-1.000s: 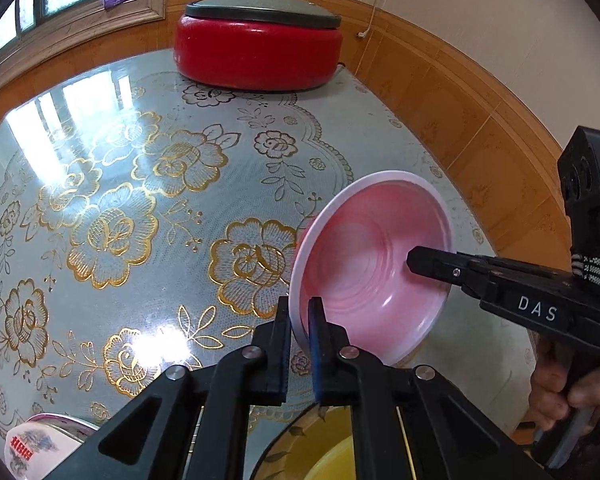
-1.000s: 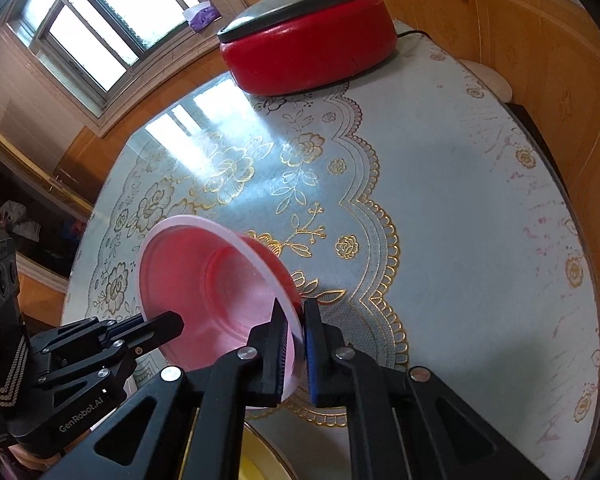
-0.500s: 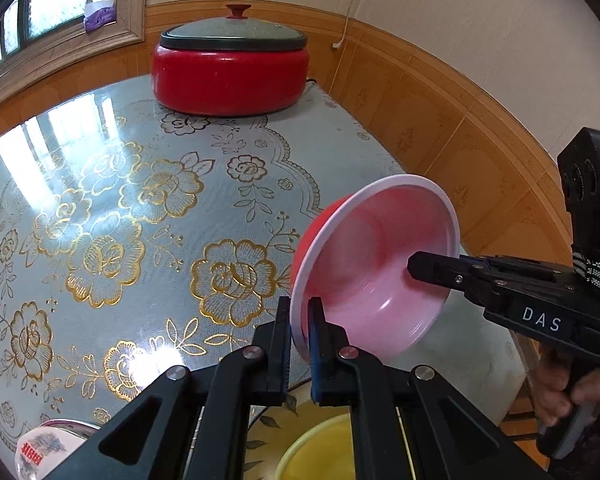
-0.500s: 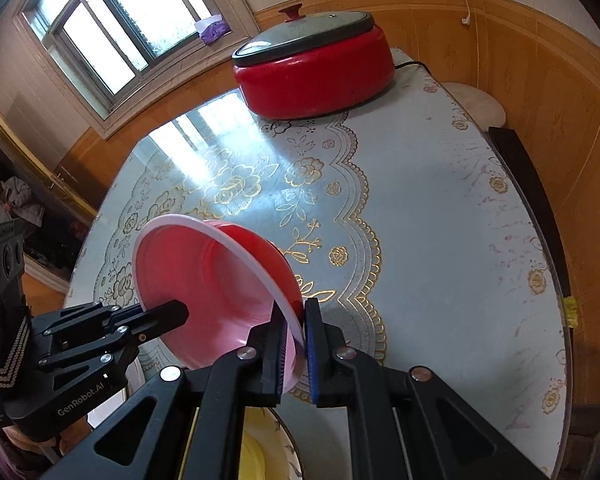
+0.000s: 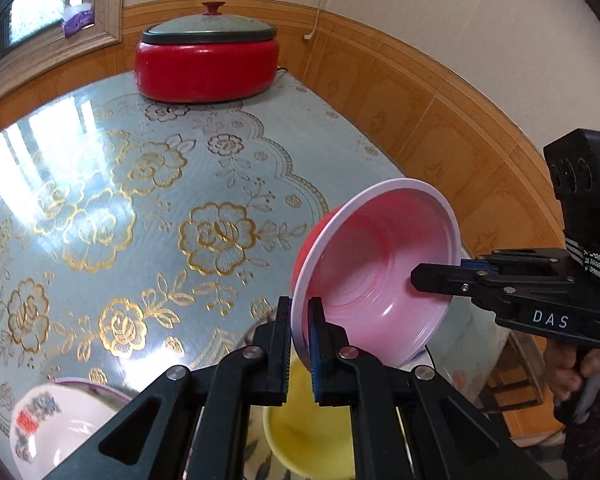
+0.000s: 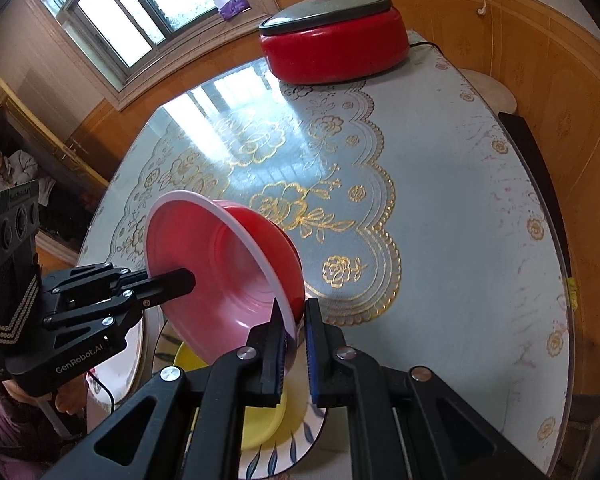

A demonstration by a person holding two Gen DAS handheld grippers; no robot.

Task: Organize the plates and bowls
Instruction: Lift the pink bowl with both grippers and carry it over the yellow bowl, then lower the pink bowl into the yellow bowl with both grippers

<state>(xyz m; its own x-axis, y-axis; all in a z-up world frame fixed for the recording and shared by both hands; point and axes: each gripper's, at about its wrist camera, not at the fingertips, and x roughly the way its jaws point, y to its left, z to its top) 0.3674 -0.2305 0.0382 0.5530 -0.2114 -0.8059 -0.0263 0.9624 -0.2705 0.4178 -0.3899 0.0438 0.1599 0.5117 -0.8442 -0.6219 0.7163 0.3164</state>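
Tablecloth (image 5: 148,216) with gold flowers covers most of the table, and a red electric pot (image 5: 206,62) with a grey lid stands at its far end, well apart from the work. Nearer, a floral plate (image 6: 300,436) sits at the table's front edge with a yellow bowl (image 6: 260,420) resting in it. A patterned white bowl (image 5: 56,424) lies off to the left, unstacked.

Above the yellow bowl hangs the red bowl (image 5: 380,276), tilted steeply on its side and clear of the table. The left gripper (image 5: 299,344) is clamped on its near rim, one finger inside and one outside; the right gripper (image 6: 296,344) pinches the opposite rim the same way.

Judging by this, stacking is partway: one bowl is nested on the plate, the red one looks due to go into it, and the white bowl remains. Nothing blocks the drop, though the bowl needs levelling first.
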